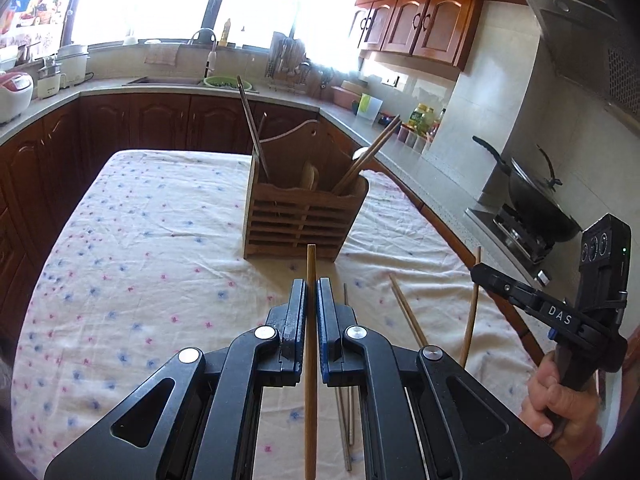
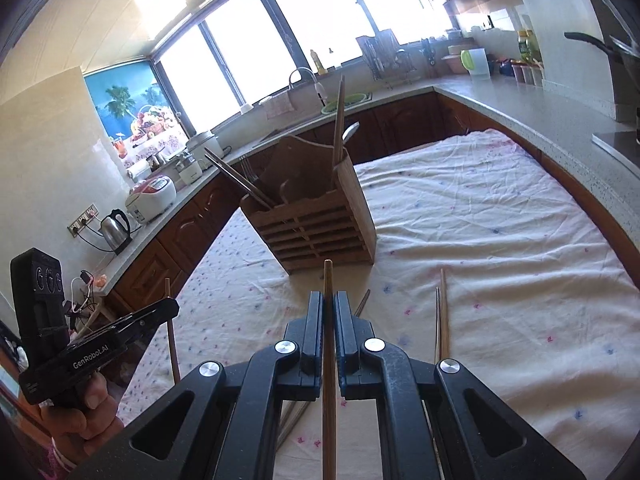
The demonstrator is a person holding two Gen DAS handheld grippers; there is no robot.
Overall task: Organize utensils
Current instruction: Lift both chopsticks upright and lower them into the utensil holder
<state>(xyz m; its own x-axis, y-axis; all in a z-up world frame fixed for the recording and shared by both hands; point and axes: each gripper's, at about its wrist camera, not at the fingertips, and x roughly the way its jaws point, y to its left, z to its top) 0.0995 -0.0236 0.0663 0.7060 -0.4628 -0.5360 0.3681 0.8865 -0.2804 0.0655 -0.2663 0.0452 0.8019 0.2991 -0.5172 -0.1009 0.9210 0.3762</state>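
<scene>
While both tools were held above the cloth-covered tabletop (image 1: 120,240), each was seen with its jaws closed tight on a single chopstick. The left gripper (image 1: 311,288) was clamped on a light bamboo chopstick (image 1: 310,360), which was held lengthwise between the blue pads, its tip reaching past them toward the holder. The right gripper (image 2: 329,300) was clamped in the same way on a darker brown wooden chopstick (image 2: 329,360).

Beneath and beside the left gripper, thin metal chopsticks (image 1: 347,420) were seen lying on the white flower-print cloth, with a loose wooden chopstick (image 1: 408,312) just to their right. In the right wrist view, another pair of loose chopsticks (image 2: 442,320) was seen lying on the cloth to the right of the jaws.

Farther on, a slatted wooden utensil holder (image 1: 300,220) was stood upright on the tabletop. Dark chopsticks (image 1: 251,128) were leaned in its left compartment, and brown chopsticks (image 1: 368,156) with a spoon in its right.

Beyond it, a kitchen counter (image 1: 400,148) with a sink was seen under bright windows.
</scene>
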